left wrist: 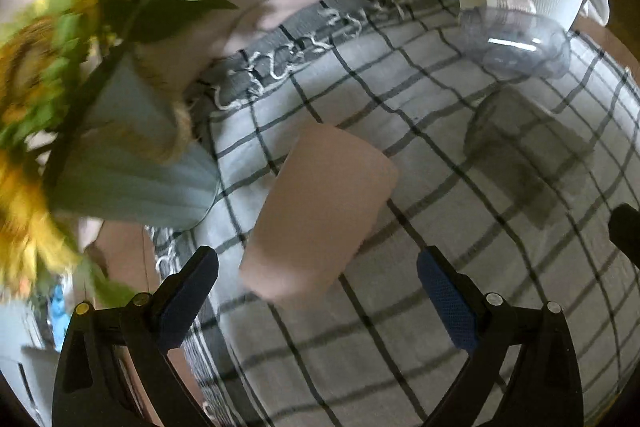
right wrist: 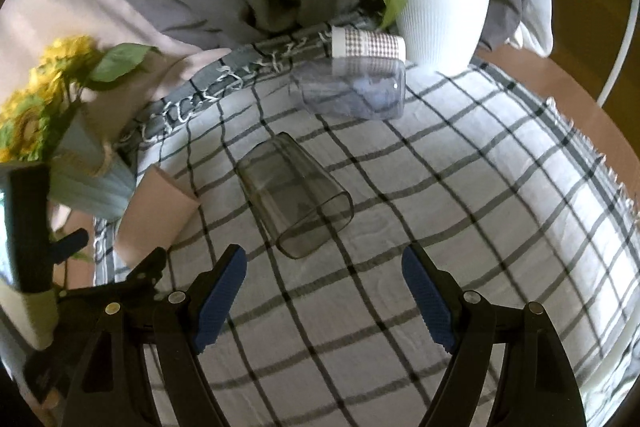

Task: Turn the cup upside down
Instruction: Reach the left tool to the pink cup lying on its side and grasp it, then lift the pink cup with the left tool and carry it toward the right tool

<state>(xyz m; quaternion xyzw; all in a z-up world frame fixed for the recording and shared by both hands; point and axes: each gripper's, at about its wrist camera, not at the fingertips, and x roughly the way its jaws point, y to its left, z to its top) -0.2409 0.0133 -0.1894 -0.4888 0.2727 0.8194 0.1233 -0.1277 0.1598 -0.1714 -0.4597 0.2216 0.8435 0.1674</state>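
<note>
Pink cup (left wrist: pixel 320 211) lies on its side on the checked tablecloth (left wrist: pixel 400 347), just ahead of left hand-held gripper (left wrist: pixel 318 277); jaws wide open, empty; right hand-held gripper (right wrist: pixel 324 273) likewise; risk: cup rolls into vase (left wrist: pixel 132 163).

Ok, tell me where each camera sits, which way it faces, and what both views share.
Left wrist: on the left gripper, looking along its open jaws at the pink cup lying on the checked cloth.
Right wrist: on the right gripper, jaws open, facing the smoky clear cup on its side; the left gripper shows at left.
Shared: both cups, cloth, sunflower vase, white pot.
</note>
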